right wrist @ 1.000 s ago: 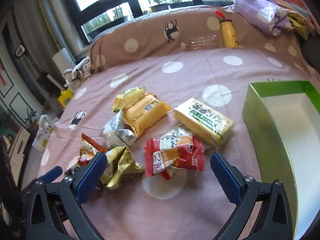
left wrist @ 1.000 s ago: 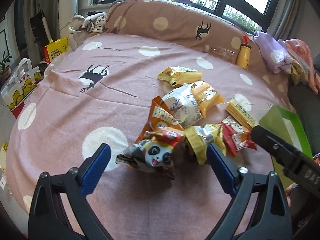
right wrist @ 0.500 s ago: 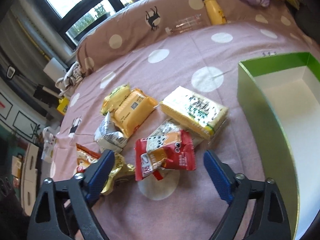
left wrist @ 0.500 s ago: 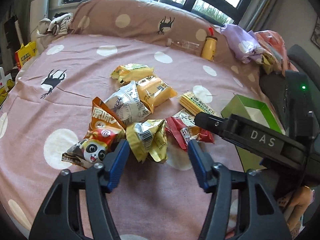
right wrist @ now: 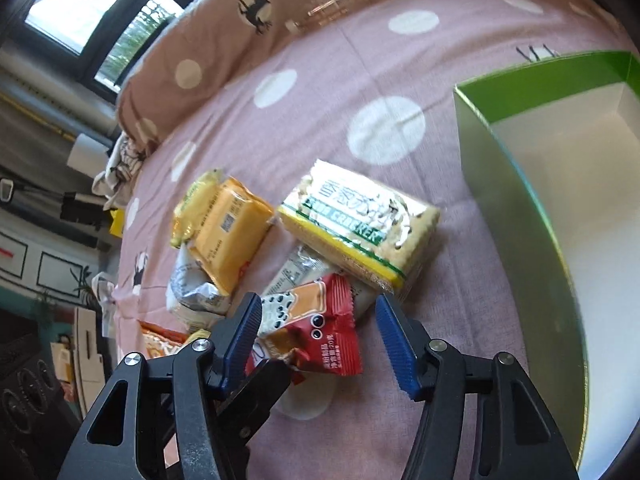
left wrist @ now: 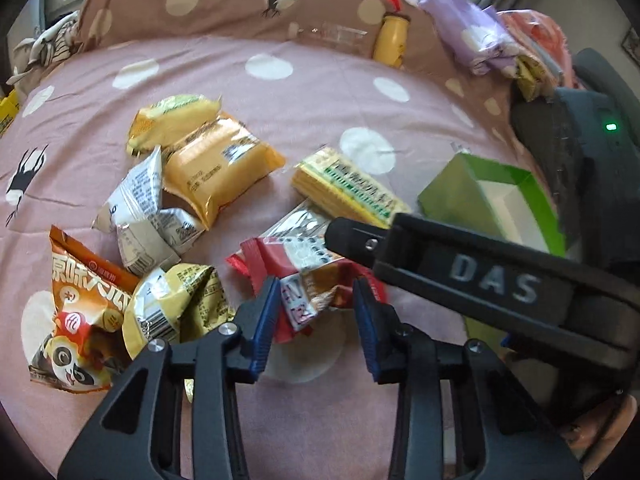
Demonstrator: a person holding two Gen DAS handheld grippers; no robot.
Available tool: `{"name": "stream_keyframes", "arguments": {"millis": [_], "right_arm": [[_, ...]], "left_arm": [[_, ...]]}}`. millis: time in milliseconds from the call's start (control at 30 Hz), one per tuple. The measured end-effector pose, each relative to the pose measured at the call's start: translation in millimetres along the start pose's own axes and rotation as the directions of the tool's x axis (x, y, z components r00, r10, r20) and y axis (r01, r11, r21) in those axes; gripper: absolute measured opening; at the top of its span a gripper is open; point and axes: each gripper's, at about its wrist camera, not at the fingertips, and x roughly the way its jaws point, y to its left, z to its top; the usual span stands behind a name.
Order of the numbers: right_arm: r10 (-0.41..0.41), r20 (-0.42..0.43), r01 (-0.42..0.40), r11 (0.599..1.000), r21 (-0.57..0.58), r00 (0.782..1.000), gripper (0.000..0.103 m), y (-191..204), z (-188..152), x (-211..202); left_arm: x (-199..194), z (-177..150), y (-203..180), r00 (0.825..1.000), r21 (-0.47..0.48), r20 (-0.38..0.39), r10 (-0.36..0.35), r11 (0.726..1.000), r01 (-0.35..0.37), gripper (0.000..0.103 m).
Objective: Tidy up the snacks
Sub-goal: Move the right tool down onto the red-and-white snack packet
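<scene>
closing our left gripper [left wrist: 316, 312] around the crinkled red-and-orange foil snack packet [left wrist: 308, 276] on the pink polka-dot bedsheet [left wrist: 328, 80], we see its blue pads flank the wrapper, contact unclear. our right gripper [right wrist: 320, 320] is closing too (pads still apart) over that packet, near the green-walled cardboard box [right wrist: 504, 168].

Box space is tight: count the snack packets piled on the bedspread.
8: yellow-green packet, orange packet behind; grey packet left; panda bag, gold packet front-left; red packet atop silvery packet, centre; crackers right. Others may be hidden.
</scene>
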Motion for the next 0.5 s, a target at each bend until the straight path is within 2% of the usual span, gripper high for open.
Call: {"name": "stream_keyframes", "arguments": {"millis": [100, 300, 500], "right_arm": [[0.027, -0.023, -0.027, 1.000, 0.004, 0.999, 0.062, 0, 0, 7], [0.011, -0.039, -0.012, 1.000, -0.016, 0.999, 0.061, 3, -3, 15], [0.010, -0.030, -0.011, 1.000, -0.020, 0.999, 0.059, 3, -6, 15]], "left_arm": [[3, 0, 2, 1.000, -0.007, -0.006, 0.007, 1.000, -0.007, 0.036], [2, -3, 7, 1.000, -0.024, 0.000, -0.005, 1.000, 0.005, 0.037], [-2, -6, 11, 1.000, -0.038, 0.006, 0.018, 0.999, -0.018, 0.041]]}}
